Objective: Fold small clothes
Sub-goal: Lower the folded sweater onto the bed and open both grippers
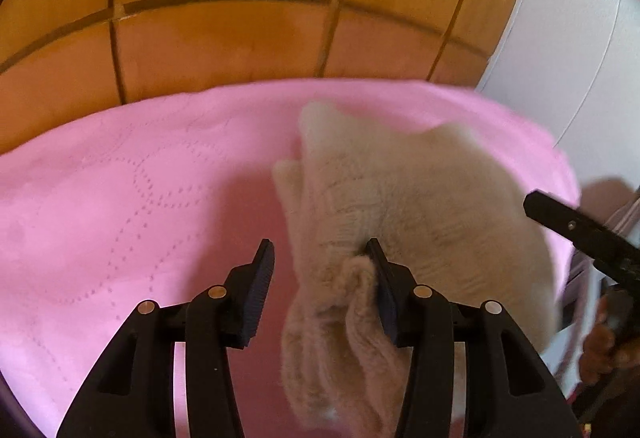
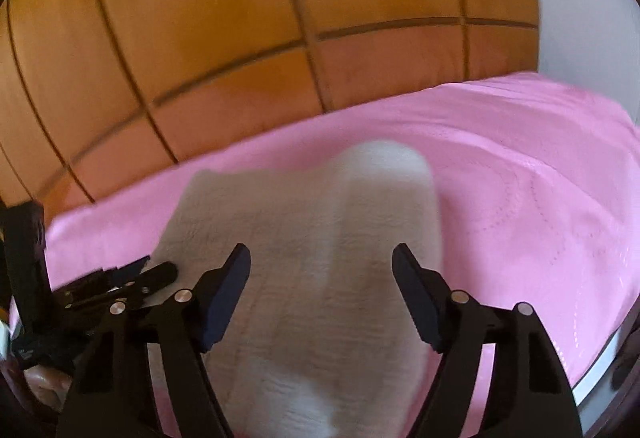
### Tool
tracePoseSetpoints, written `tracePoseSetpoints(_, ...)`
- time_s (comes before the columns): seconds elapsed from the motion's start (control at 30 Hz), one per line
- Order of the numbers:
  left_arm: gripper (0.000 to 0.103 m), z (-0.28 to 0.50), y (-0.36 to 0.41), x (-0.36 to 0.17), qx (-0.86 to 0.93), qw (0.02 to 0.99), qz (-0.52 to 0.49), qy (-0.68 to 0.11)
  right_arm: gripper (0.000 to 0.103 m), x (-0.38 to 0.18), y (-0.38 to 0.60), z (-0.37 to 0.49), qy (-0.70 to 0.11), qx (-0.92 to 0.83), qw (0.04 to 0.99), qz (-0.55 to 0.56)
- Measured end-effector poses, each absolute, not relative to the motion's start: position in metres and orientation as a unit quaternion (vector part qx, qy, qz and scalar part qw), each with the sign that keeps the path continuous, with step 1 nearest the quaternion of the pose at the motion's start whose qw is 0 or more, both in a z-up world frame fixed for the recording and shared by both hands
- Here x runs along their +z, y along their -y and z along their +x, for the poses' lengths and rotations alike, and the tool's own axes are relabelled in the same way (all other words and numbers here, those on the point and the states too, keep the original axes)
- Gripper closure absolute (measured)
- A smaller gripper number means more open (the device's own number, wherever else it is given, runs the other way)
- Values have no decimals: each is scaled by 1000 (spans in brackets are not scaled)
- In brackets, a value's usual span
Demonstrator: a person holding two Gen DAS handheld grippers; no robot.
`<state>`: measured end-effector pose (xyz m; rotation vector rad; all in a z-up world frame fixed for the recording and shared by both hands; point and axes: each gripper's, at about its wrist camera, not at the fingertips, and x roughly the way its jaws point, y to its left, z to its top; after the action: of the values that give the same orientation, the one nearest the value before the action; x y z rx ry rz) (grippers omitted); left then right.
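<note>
A: Tools counted: two. Left tool (image 1: 320, 270) tilts downward, jaws parted; a fold of knit rests against one pad, not pinched. Right tool (image 2: 320, 286) also tilts down, jaws spread wide above the cloth, nothing between the pads.

B: Largest item first?

A: One pink quilted cover (image 1: 120, 198), backed by wooden panelling (image 2: 200, 18). One cream knitted garment (image 2: 304, 222) lies on it, long axis running away from the right tool.

Home bedroom: pink quilted bedspread (image 1: 120, 190), wooden wardrobe (image 1: 240, 18).
</note>
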<state>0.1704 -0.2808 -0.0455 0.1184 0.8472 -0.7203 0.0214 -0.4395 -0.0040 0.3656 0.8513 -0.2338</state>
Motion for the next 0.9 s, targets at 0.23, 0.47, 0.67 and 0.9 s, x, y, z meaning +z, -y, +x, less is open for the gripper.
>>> tracePoseSetpoints(0.23,50,173,266,-61,-318,858,50,-400,27,-52,399,31,-404,-174,892,100)
tracePoseSetpoints(0.47,31,162,252,-43,-285,871,27,-398,21,-46,391,25,-401,-187,892,96)
tracePoseSetpoints(0.67,31,131,239,-19,-271,892,31,-361,4,-32,382,11,-403,-170,892,114)
tracePoseSetpoints(0.9,27,110,217,-4,-247,905,12,-347,3,-27,372,-7,-411,-185,885,121)
